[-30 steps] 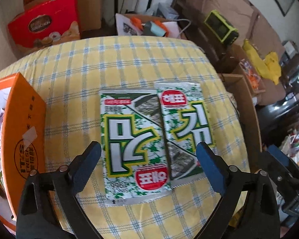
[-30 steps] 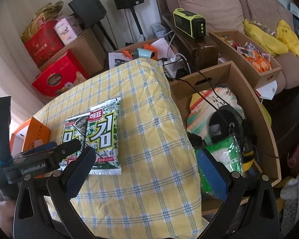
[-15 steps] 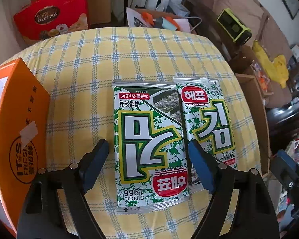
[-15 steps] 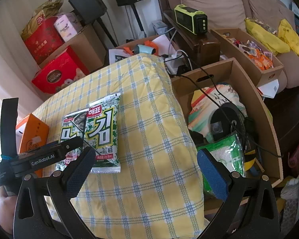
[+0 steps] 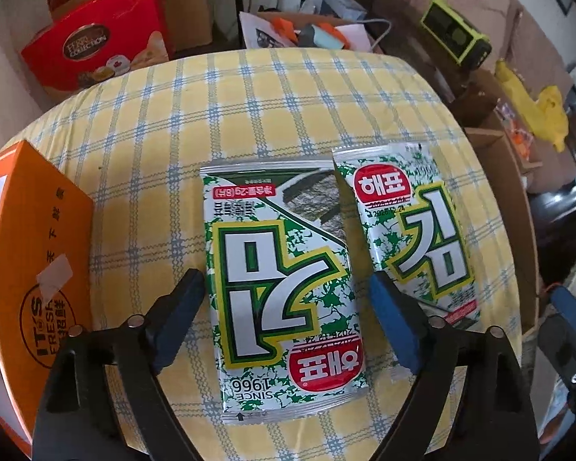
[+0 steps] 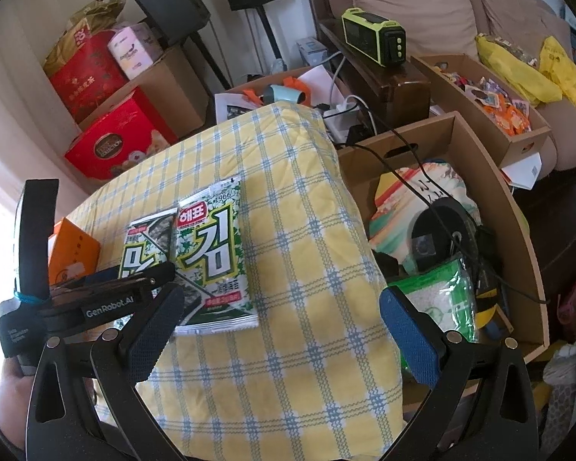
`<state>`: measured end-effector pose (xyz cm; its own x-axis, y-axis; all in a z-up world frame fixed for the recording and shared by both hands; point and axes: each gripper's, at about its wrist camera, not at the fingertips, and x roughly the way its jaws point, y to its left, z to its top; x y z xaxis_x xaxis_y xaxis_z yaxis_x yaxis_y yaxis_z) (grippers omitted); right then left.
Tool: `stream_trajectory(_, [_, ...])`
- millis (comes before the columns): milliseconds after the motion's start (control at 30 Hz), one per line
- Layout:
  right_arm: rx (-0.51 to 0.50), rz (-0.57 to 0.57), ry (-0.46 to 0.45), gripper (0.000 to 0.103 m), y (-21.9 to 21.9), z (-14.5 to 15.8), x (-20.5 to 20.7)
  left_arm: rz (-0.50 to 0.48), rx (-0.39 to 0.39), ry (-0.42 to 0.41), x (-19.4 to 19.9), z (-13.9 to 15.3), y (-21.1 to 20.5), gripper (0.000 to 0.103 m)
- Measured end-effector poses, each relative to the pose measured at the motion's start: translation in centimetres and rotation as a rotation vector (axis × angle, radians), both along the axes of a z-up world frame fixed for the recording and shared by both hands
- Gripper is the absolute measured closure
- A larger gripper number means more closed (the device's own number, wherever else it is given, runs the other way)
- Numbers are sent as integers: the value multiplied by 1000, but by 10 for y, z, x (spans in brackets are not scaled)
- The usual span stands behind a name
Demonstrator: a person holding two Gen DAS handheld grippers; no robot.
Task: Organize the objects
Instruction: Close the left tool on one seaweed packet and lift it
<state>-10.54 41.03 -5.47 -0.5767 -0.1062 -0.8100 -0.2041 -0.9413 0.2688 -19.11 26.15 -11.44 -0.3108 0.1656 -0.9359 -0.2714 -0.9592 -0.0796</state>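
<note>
Two green-and-white seaweed packets lie side by side on a yellow checked cloth (image 5: 172,123). The left packet (image 5: 284,288) lies upside down to me; the right packet (image 5: 414,226) lies beside it, their edges overlapping. My left gripper (image 5: 284,326) is open, its fingers straddling the near half of the left packet, just above it. My right gripper (image 6: 280,330) is open and empty, over the cloth right of both packets (image 6: 211,253). The left gripper (image 6: 107,299) shows in the right wrist view, over the packets' near left.
An orange carton (image 5: 38,261) stands at the table's left edge. A big cardboard box (image 6: 460,146) holding bags and a cable sits right of the table. Red gift boxes (image 6: 115,146), a speaker, a sofa and a snack tray lie beyond.
My left gripper has shifted left and come closer, so it now straddles the left packet instead of both. The right gripper has barely moved.
</note>
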Motion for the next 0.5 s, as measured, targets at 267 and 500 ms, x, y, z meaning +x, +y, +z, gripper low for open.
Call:
stream_trajectory(267, [-11,-10,-6,1,0,-1,2,-55,-23,26,3,3,4,40])
stream_trajectory(500, [-7,2,-5,1,-1,1,-1,-53,38,27,9,16,-14,41])
